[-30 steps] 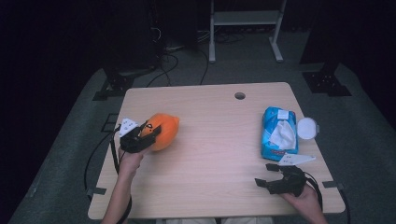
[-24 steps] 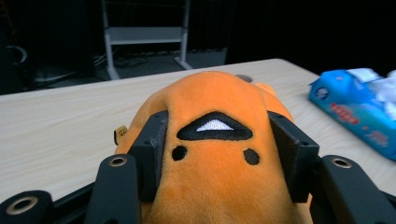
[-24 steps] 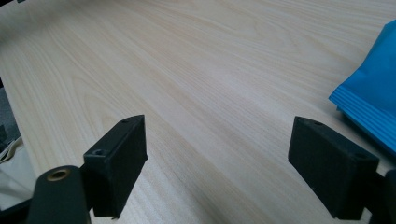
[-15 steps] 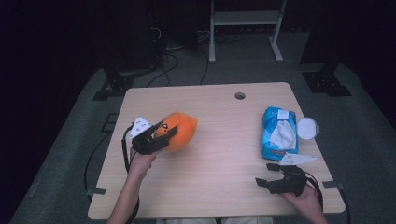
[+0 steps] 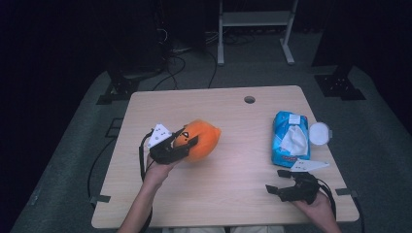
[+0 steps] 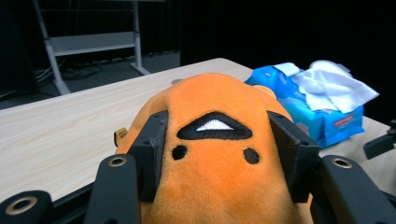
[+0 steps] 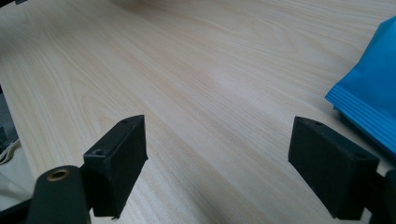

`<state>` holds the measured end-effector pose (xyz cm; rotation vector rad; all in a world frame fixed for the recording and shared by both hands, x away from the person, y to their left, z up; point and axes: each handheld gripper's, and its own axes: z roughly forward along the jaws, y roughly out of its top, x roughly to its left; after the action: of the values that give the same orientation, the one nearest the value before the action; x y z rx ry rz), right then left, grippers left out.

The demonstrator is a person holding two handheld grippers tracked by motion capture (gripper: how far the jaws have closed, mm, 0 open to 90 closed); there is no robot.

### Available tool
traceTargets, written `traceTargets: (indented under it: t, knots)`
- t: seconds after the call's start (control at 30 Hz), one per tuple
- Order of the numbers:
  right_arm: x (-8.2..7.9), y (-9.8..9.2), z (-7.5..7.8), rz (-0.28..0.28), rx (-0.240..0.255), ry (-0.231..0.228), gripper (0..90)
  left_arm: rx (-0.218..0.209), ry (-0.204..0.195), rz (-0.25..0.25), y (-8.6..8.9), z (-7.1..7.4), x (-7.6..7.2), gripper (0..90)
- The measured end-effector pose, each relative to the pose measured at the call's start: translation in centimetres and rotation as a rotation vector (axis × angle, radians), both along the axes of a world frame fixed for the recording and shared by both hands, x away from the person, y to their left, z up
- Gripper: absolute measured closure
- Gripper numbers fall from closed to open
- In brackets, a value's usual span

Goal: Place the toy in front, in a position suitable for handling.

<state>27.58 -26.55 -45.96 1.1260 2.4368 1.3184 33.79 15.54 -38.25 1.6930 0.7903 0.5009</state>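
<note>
An orange plush toy (image 5: 201,140) with a stitched black-and-white face is squeezed between the jaws of my left gripper (image 5: 187,141), left of the table's middle. In the left gripper view both black pads press into the sides of the plush toy (image 6: 219,154). My right gripper (image 5: 276,183) rests low at the near right corner of the table, open. In the right gripper view, my right gripper (image 7: 233,168) has bare wood between its wide-apart jaws. A blue pack of wet wipes (image 5: 290,138), with a white wipe pulled out of its top, lies just beyond the right gripper.
The light wooden table (image 5: 233,194) has a small round hole (image 5: 249,99) near its far edge. A white round lid (image 5: 319,132) lies to the right of the wipes pack (image 6: 322,105). A metal stand (image 5: 252,22) and cables sit on the dark floor behind.
My left gripper has carried the orange plush toy to the right, toward the table's middle, and a little upward. The right gripper has stayed where it was.
</note>
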Motion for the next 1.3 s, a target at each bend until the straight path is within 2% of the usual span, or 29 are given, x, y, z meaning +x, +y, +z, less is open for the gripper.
traceTargets:
  t: [0.53,1.3]
  knots:
    - [0.0,-0.2,0.1,-0.003,0.001,-0.008,18.3,0.024,0.010,-0.102,-3.5,-0.6,-1.1,45.3]
    - [-0.1,-0.2,0.2,0.000,-0.007,-0.013,18.3,0.067,0.028,-0.187,-6.5,-2.3,-1.8,44.8]
